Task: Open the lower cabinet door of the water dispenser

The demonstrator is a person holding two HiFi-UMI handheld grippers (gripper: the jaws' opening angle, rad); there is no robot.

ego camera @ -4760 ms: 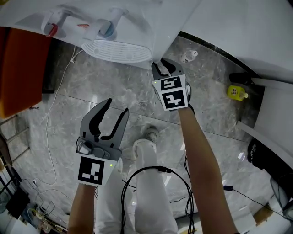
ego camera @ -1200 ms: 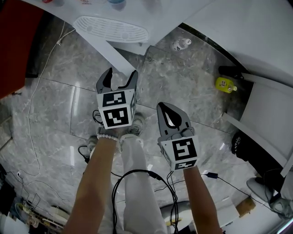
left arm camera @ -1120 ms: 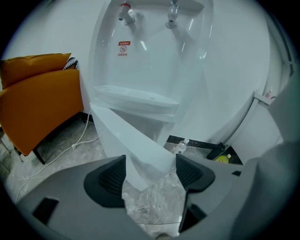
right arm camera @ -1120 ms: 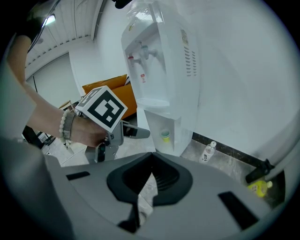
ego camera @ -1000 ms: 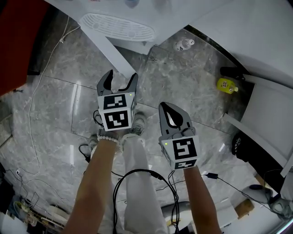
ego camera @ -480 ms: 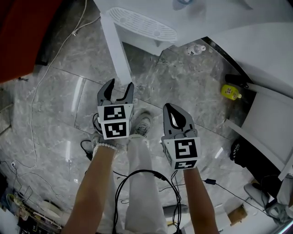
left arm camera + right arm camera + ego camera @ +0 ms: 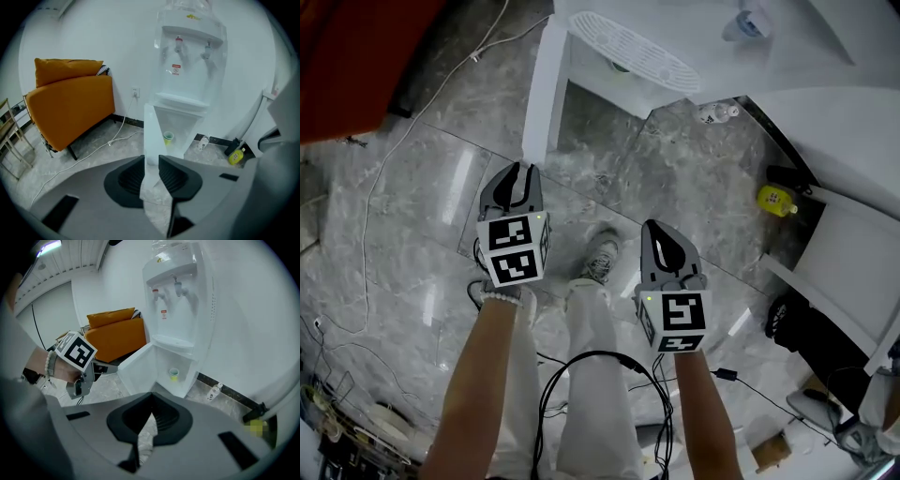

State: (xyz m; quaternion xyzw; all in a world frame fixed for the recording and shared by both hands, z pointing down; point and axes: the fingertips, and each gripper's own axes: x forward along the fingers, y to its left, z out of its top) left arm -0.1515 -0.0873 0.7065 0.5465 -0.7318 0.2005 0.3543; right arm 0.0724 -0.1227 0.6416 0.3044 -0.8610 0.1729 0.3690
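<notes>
The white water dispenser [image 7: 187,70] stands against the wall with its lower cabinet door [image 7: 539,89] swung wide open to the left. Inside the cabinet [image 7: 180,369] sits a small green cup [image 7: 168,138]. My left gripper [image 7: 517,178] hangs over the floor well back from the door; its jaws are closing to a narrow gap with nothing between them. My right gripper [image 7: 661,239] is shut and empty, beside the left one and also away from the dispenser. In the left gripper view the door [image 7: 151,136] shows edge-on beyond the left gripper [image 7: 151,171].
An orange sofa [image 7: 70,103] stands left of the dispenser, with a white cable [image 7: 366,244] trailing over the marble floor. A clear bottle [image 7: 717,112] and a yellow bottle [image 7: 776,199] lie by the wall at right. The person's shoe [image 7: 598,258] is between the grippers.
The door, shut in the oldest frame, now stands open. Both grippers have drawn back from the dispenser, and the left jaws have narrowed from wide open to a slit.
</notes>
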